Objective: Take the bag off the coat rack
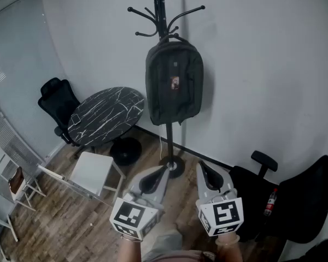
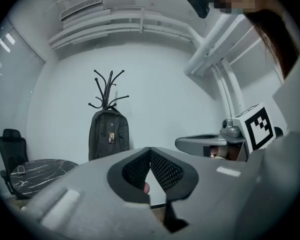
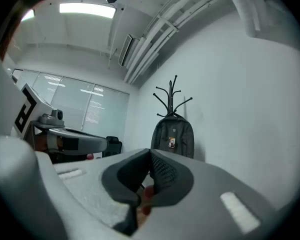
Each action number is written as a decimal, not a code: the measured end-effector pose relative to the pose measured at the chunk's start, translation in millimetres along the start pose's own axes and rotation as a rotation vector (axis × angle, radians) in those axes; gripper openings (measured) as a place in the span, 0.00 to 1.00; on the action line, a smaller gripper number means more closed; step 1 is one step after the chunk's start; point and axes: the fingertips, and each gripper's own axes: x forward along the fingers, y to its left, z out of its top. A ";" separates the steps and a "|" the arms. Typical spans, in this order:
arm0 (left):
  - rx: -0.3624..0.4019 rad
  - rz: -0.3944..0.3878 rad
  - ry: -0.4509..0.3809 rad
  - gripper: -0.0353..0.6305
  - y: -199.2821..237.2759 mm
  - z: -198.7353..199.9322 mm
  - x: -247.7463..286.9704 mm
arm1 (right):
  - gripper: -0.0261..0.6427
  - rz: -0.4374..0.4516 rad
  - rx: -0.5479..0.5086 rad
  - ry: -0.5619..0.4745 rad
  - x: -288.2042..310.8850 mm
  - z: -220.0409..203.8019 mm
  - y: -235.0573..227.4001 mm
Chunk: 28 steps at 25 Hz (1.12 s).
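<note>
Approach stage — bag (image 1: 174, 86) hangs high on the coat rack (image 1: 163, 15) by the wall, well apart from left gripper (image 1: 159, 174) and right gripper (image 1: 205, 171), both pressed together, empty; next likely needs closing in, spreading jaws, lifting its top loop off the hook.

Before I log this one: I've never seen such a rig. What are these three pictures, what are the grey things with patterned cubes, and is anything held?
No robot here: a person holds a two-jaw gripper in each hand. The head view looks down from the person's head at the left gripper and right gripper; the patterned cubes belong to them. The other two pictures come from cameras riding on each gripper. Both grippers are shut and empty. Ahead, a dark backpack hangs on the coat rack, untouched. Beside it stands a round marble table with a small flat object on it.
</note>
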 end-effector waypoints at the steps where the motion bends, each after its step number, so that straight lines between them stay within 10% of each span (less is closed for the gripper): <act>1: -0.001 0.001 0.001 0.07 4.1 -0.5 -0.9 | 0.04 -0.004 0.004 0.001 2.0 -0.2 1.4; 28: -0.048 -0.025 -0.029 0.07 126.9 -9.1 45.4 | 0.04 0.002 0.019 0.017 120.7 -0.9 14.1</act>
